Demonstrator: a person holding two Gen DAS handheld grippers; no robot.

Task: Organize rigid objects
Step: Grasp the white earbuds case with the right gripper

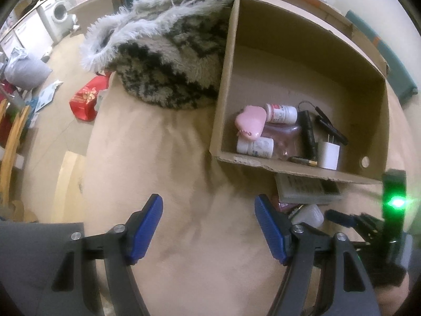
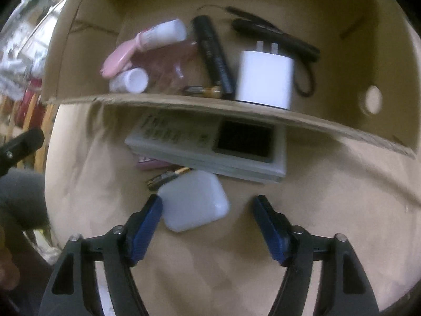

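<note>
— While the right gripper (image 2: 208, 218) points down at the beige bed (image 2: 329, 197), what lies between its blue pads?
— Its jaws stand apart. A white rounded case (image 2: 193, 200) lies on the bed at lower centre of the right wrist view, just beside the left-hand pad (image 2: 147, 226); whether it touches that pad I cannot tell. The other pad is clear of it.

— And above the case?
— A small battery (image 2: 168, 176) and a flat grey-green box (image 2: 210, 147), which lies against the near wall of the cardboard box (image 2: 329, 129).

— What is in the cardboard box?
— At upper centre of that view: a white charger plug (image 2: 265, 79), a black tube (image 2: 214, 55), a second battery (image 2: 205, 91), two white bottles (image 2: 130, 80), a pink case (image 2: 115, 60) and a black item with a cord (image 2: 276, 36).

— The left gripper (image 1: 209, 226)?
— Jaws apart, nothing between them, over bare bed in the lower part of the left wrist view. A shaggy black-and-cream blanket (image 1: 168, 60) lies beside the cardboard box, upper centre.
</note>
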